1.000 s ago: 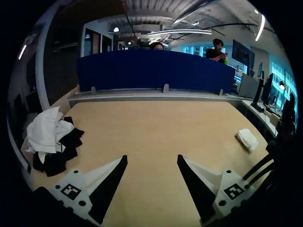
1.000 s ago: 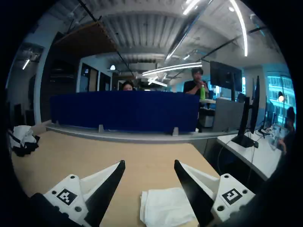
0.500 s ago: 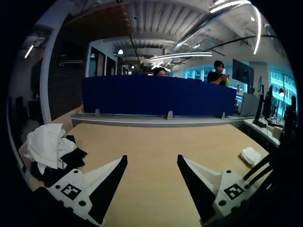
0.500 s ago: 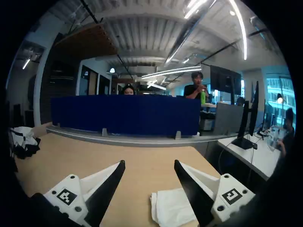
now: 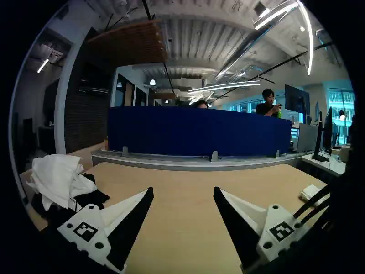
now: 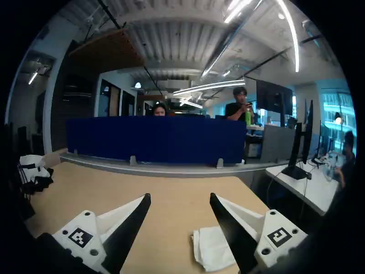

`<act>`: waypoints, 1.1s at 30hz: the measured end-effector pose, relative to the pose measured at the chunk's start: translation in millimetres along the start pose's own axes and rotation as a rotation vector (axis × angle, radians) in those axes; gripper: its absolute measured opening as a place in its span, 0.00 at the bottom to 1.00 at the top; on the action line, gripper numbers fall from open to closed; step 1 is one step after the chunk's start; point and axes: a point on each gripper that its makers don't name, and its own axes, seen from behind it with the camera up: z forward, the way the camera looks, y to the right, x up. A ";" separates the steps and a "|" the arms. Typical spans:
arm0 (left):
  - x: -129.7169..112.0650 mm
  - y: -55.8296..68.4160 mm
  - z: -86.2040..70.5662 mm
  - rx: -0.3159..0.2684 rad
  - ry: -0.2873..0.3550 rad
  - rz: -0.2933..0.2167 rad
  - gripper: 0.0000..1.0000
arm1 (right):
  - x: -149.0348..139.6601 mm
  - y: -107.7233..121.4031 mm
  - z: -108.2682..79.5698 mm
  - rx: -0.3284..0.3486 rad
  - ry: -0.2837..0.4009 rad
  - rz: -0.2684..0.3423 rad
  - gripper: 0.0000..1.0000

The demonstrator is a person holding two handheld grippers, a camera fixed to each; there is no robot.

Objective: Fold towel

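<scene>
White folded towel (image 6: 207,244) is seen on the counter (image 6: 91,187), perhaps touching the right gripper's (image 6: 179,195) finger; its jaws and the left gripper's (image 5: 183,189) are held apart.

A white towel (image 6: 211,246), folded small, lies flat near the wooden table's (image 6: 173,201) right edge.

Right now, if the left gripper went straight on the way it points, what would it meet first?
Likely the blue desk divider at the far edge; the wooden tabletop before it looks free. Depth unclear.
</scene>
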 end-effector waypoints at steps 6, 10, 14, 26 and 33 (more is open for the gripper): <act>-12.9 -5.9 4.6 0.019 0.026 0.021 0.98 | 4.5 -0.7 2.9 -0.012 -0.014 0.031 1.00; -21.6 -6.5 8.4 0.021 0.029 0.045 0.98 | 8.0 -0.6 4.8 -0.019 -0.017 0.054 1.00; -28.1 -8.5 11.6 0.014 0.048 0.073 0.98 | 11.2 -0.5 7.2 -0.030 -0.015 0.040 1.00; -46.3 -32.9 19.0 0.009 0.073 0.071 0.98 | 7.0 -24.3 12.8 -0.033 -0.031 -0.021 1.00; -61.5 -54.3 24.5 0.007 0.074 0.073 0.98 | -3.9 -37.3 16.1 -0.033 -0.064 -0.044 1.00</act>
